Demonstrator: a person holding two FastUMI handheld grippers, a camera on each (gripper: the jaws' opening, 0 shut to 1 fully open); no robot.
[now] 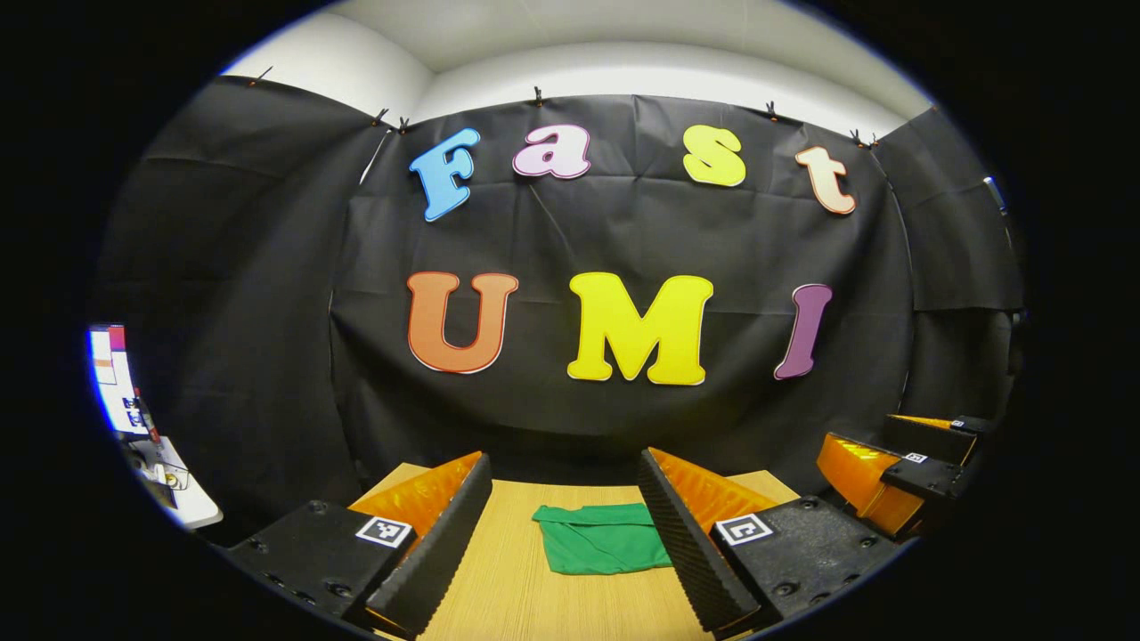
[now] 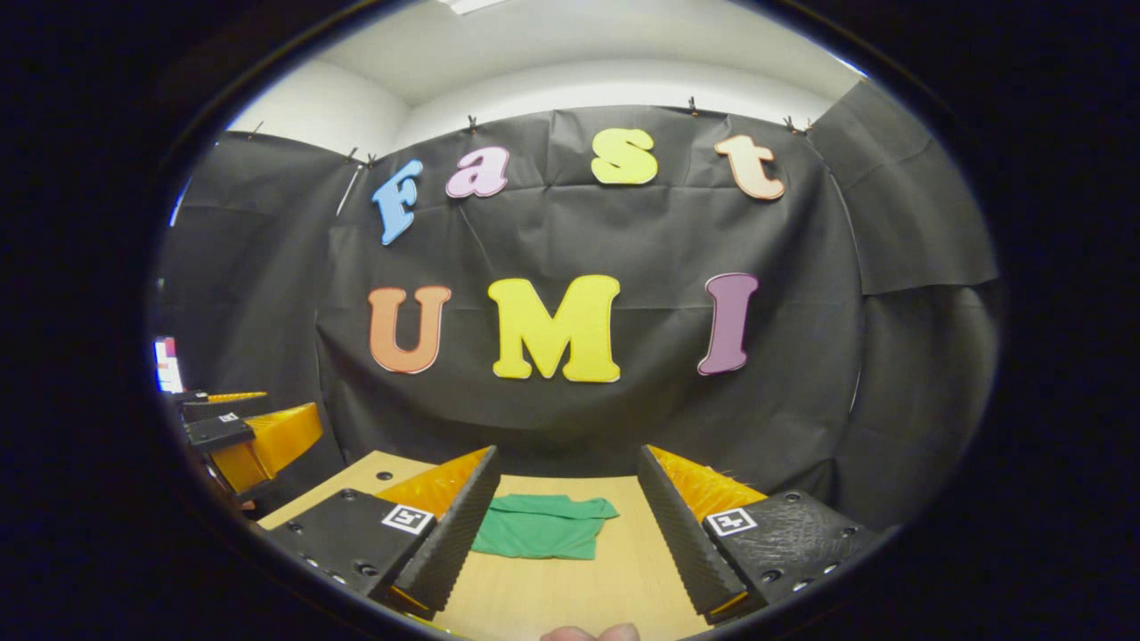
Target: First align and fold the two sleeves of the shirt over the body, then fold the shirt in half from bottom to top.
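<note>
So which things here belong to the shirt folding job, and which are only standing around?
Belongs to the job:
- green shirt, lying folded on the wooden table
- left gripper, open
- right gripper, open

Just lying about:
- screen at the left edge
- white desk below it, with small items on it

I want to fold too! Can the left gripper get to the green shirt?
Probably yes: the left gripper is open, the green shirt lies ahead on the bare table, nothing between.
</note>
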